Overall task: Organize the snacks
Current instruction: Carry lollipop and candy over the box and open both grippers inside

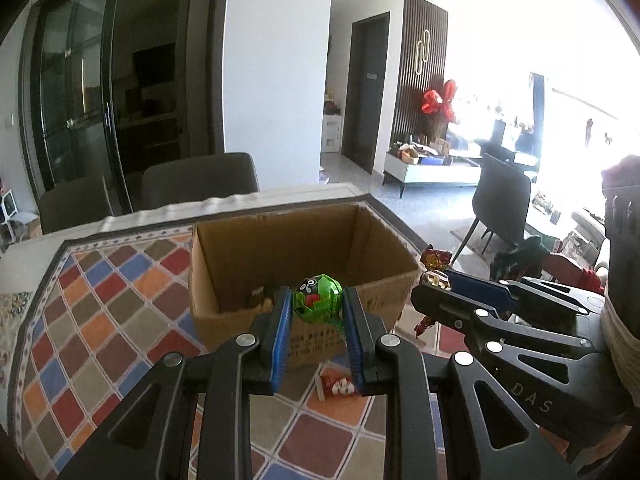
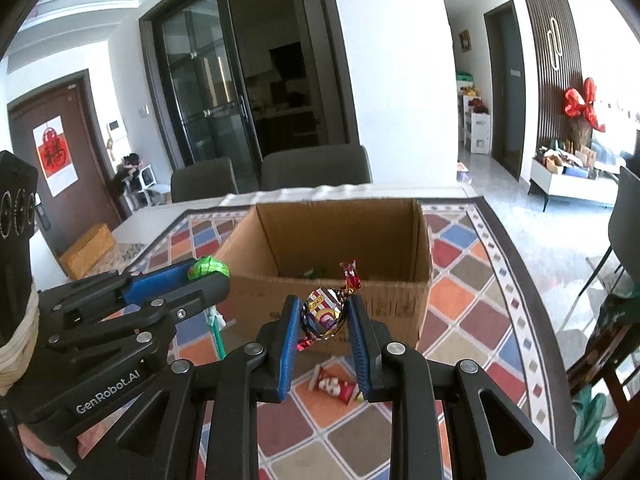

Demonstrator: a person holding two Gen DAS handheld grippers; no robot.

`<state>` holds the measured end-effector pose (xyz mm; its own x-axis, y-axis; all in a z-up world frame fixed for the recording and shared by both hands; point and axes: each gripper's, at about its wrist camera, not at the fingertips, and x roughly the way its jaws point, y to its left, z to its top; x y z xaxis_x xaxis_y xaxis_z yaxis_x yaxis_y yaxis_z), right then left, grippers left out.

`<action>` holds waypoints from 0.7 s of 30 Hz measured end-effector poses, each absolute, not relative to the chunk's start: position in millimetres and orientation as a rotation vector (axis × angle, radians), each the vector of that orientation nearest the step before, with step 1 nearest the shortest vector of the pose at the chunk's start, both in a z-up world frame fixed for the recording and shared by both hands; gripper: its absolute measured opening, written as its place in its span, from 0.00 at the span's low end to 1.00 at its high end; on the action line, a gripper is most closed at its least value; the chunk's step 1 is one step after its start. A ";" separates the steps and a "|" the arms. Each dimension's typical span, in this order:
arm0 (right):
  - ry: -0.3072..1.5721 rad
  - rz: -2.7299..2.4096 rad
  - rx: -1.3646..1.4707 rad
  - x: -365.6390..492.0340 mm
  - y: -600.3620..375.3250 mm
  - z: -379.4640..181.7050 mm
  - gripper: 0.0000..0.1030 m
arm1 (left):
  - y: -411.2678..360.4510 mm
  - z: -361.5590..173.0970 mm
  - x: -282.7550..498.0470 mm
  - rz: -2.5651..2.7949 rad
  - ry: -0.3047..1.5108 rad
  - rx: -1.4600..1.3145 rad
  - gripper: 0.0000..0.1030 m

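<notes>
My left gripper [image 1: 317, 306] clenched on a green candy [image 1: 318, 298], my right gripper [image 2: 324, 316] clamping a gold-and-red candy [image 2: 323, 314], both just before the cardboard box [image 2: 332, 240]

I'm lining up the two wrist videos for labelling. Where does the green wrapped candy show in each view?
Left wrist: the green wrapped candy sits centre, clamped in the left gripper, before the box's near wall.
Right wrist: the candy is at left, at the tip of the left gripper.
Shared landmark: the open cardboard box on the patterned cloth.
</notes>
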<state>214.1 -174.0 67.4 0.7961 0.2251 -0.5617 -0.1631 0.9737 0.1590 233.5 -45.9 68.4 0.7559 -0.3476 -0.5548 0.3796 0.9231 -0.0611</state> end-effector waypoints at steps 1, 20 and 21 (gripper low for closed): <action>0.610 0.209 0.104 216.0 -174.4 70.4 0.25 | -46.2 70.4 236.9 -0.398 0.592 0.056 0.25; 0.652 0.215 0.034 289.5 -165.9 96.4 0.25 | -38.6 92.6 313.9 -0.322 0.627 0.027 0.25; 0.660 0.216 0.030 294.4 -165.8 95.4 0.25 | -38.3 92.4 318.7 -0.315 0.632 0.026 0.25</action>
